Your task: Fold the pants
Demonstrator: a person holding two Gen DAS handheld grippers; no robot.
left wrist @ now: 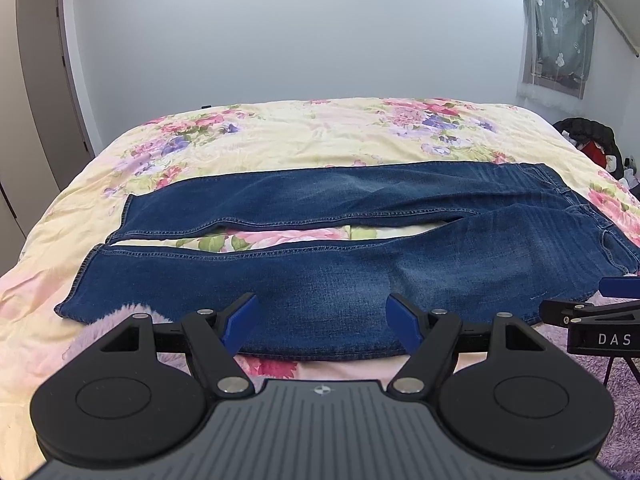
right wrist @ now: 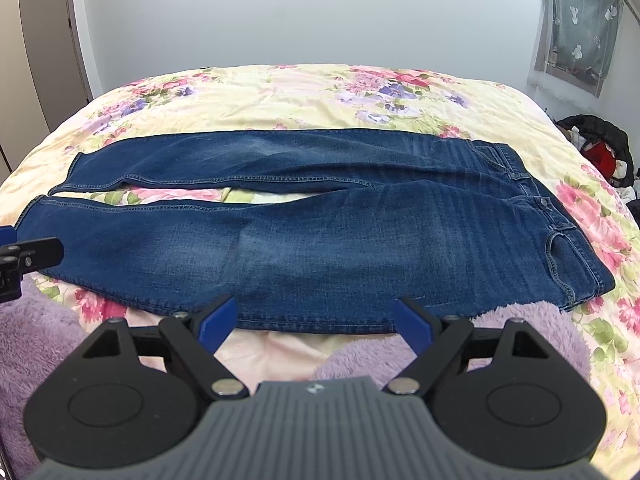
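Observation:
Dark blue jeans [left wrist: 320, 276] lie spread flat across the floral bed, waistband to the right and leg hems to the left, with a narrow gap between the two legs. My left gripper [left wrist: 322, 314] stands open just above the near leg's front edge, nothing between its blue fingers [left wrist: 240, 322]. The right gripper [left wrist: 618, 312] shows at the right edge of that view. In the right wrist view the same jeans [right wrist: 320, 232] fill the middle, and my right gripper [right wrist: 314, 318] is open over the near edge below the thigh. The left gripper [right wrist: 24, 258] shows at the left edge.
The bed carries a yellow floral quilt [left wrist: 320, 132] and a purple fleece blanket [right wrist: 520, 328] along the near edge. A dark pile of clothes [left wrist: 596, 140] sits at the right of the bed. A grey door [left wrist: 48, 80] stands at the left, a curtained window [left wrist: 560, 32] at the right.

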